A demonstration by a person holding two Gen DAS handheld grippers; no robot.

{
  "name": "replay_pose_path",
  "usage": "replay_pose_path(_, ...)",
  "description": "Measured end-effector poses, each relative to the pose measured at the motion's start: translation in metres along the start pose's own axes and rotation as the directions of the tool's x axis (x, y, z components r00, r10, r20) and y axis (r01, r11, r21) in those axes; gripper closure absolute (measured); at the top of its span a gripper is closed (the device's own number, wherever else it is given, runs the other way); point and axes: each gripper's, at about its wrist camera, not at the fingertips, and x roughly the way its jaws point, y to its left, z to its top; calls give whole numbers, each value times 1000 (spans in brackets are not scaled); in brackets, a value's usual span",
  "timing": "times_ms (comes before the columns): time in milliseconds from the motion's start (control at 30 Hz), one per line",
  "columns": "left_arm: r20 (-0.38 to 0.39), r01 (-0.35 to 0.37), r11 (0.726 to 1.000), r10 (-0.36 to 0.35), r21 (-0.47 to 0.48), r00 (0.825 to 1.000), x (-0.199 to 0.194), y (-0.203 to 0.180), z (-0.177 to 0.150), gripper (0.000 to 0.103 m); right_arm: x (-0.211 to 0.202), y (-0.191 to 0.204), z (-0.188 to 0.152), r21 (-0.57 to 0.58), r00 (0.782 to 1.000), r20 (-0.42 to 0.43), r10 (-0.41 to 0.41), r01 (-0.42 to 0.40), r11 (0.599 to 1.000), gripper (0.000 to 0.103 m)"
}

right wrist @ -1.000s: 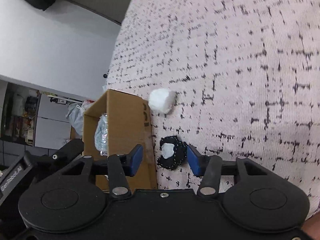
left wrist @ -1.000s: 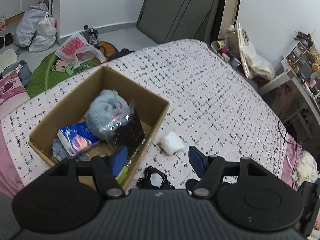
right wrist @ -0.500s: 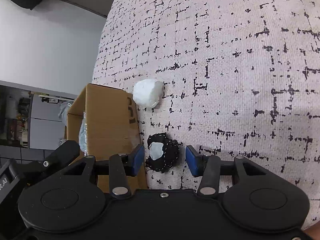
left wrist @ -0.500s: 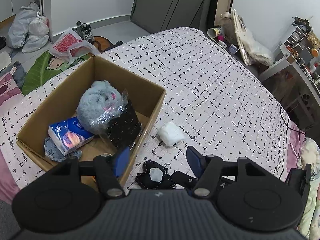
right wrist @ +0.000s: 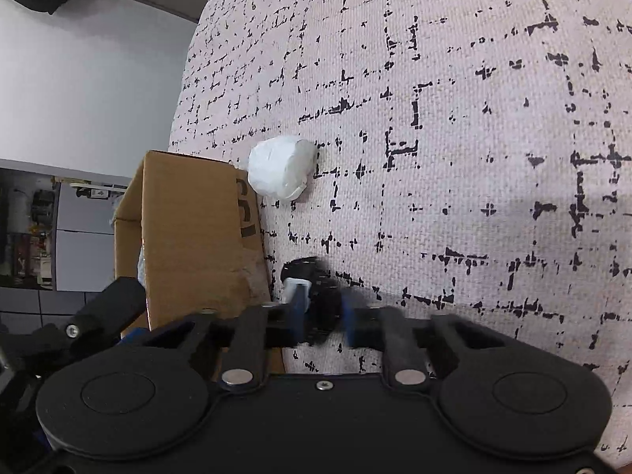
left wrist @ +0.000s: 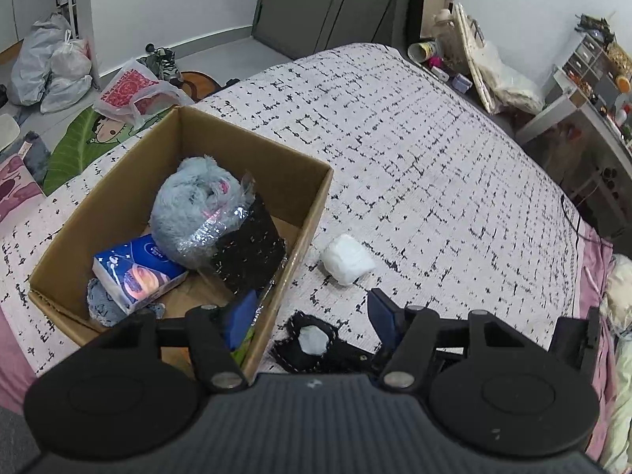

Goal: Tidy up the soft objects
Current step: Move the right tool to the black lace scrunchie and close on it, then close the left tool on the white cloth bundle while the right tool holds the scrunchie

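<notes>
Black pouch point(right wrist: 316, 288) with a pale patch lies on the patterned bed cover point(right wrist: 454, 138), just beside the near corner of the cardboard box point(right wrist: 189, 237).

Right wrist view: the right tool point(right wrist: 322, 312) has just been closing and its blue pads now pinch the pouch, which bunches up between them. The picture is blurred there, so the pouch's long axis cannot be told from this view. A white bundle point(right wrist: 280, 172) sits at 11 o'clock from the pouch, touching or just beside the box wall. The box interior is hidden here.

Left wrist view: this shows what the other cannot. The box point(left wrist: 312, 213) holds a grey-blue plush point(left wrist: 193, 213), a blue tissue pack point(left wrist: 136, 272) and a black wrapped item point(left wrist: 249, 252). The pouch point(left wrist: 306, 341) lies flat on the cover point(left wrist: 414, 158), its long axis running roughly 9 to 3 o'clock, and the dark tip of the right tool reaches it from 3 o'clock. The white bundle point(left wrist: 347, 254) lies at 1 o'clock from the pouch, apart from it.

The left tool point(left wrist: 312, 316) hangs above the box edge and the pouch with its pads spread, gripping nothing. Its left pad stands over the box, its right pad over the cover.
</notes>
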Motion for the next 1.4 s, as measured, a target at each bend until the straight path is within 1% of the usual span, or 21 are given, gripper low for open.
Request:
replay_pose_path(67, -5, 0, 1000, 0, 10, 1000, 2, -2, -2, 44, -7, 2, 2, -8, 1000, 29, 0, 0, 1000, 96)
replay_pose_path(200, 1, -25, 999, 25, 23, 1000, 4, -8, -2, 44, -23, 4, 4, 2, 996, 87, 6, -6, 1000, 97)
replay_pose_path(367, 34, -33, 999, 32, 26, 999, -3, -14, 0, 46, -34, 1, 7, 29, 993, 119, 16, -19, 999, 97)
replay_pose_path(467, 53, -29, 998, 27, 54, 998, -5, -26, 4, 46, -39, 1, 9, 42, 990, 141, 24, -30, 999, 97)
replay_pose_path(567, 35, -17, 999, 15, 51, 999, 3, -35, 8, 46, -49, -3, 12, 57, 984, 175, 23, -33, 998, 97)
replay_pose_path(667, 32, -8, 999, 6, 49, 999, 10, -42, 10, 46, -57, -10, 16, 80, 977, 214, -2, -16, 997, 97)
replay_pose_path(767, 32, -12, 998, 10, 54, 999, 17, -51, 11, 46, -62, -20, 21, 127, 971, 239, -14, -17, 992, 97)
replay_pose_path(933, 23, -25, 998, 24, 50, 999, 33, -60, 14, 45, -73, -26, 27, 168, 960, 281, -13, -36, 985, 97)
replay_pose_path(1067, -10, -25, 1000, 25, 13, 1000, 49, -62, 16, 45, -78, -34, 31, 203, 954, 297, -38, -24, 979, 96)
replay_pose_path(1233, -28, -62, 998, 62, -5, 998, 69, -68, 15, 45, -78, -37, 33, 223, 952, 303, -39, -31, 974, 96)
replay_pose_path(1333, -45, -93, 995, 92, -25, 995, 80, -68, 14, 45, -79, -38, 36, 230, 947, 318, -56, -20, 973, 96)
replay_pose_path(1400, -50, -96, 995, 94, -32, 994, 87, -67, 14, 44, -79, -40, 37, 245, 941, 331, -72, -12, 969, 96)
